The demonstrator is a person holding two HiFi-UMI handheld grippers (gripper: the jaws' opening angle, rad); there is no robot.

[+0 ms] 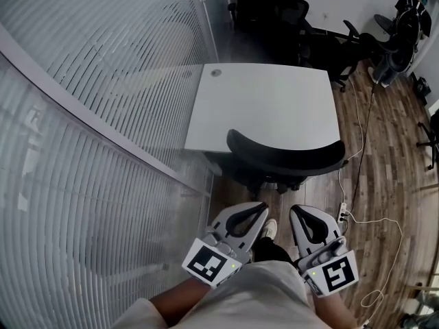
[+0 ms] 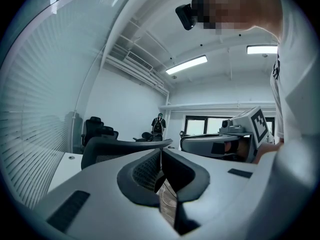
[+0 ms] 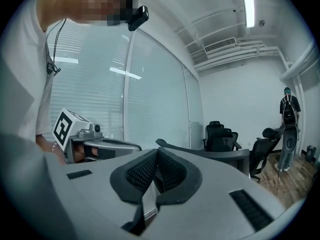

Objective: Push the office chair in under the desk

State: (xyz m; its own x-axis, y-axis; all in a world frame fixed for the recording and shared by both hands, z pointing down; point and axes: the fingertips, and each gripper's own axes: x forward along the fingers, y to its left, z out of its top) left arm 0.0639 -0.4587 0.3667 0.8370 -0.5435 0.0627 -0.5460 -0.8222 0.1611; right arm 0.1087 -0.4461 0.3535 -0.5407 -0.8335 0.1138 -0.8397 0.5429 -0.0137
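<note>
A black office chair point(image 1: 288, 157) stands at the near edge of the white desk point(image 1: 260, 101); its curved backrest lies just past the edge and its seat is under the top. Both grippers hang close to my body, a short way back from the backrest and apart from it. The left gripper point(image 1: 260, 207) is shut with nothing between its jaws. The right gripper point(image 1: 296, 211) is shut and empty too. Over the closed tips of the left gripper point(image 2: 161, 152), the left gripper view shows the backrest point(image 2: 107, 146). The right gripper point(image 3: 157, 152) has the backrest point(image 3: 210, 156) beyond it.
A glass wall with blinds point(image 1: 89, 115) runs along the left. Several black chairs point(image 1: 274, 12) crowd behind the desk. A person point(image 1: 405, 26) stands at the far right. A power strip point(image 1: 343, 214) and white cables lie on the wooden floor right of the chair.
</note>
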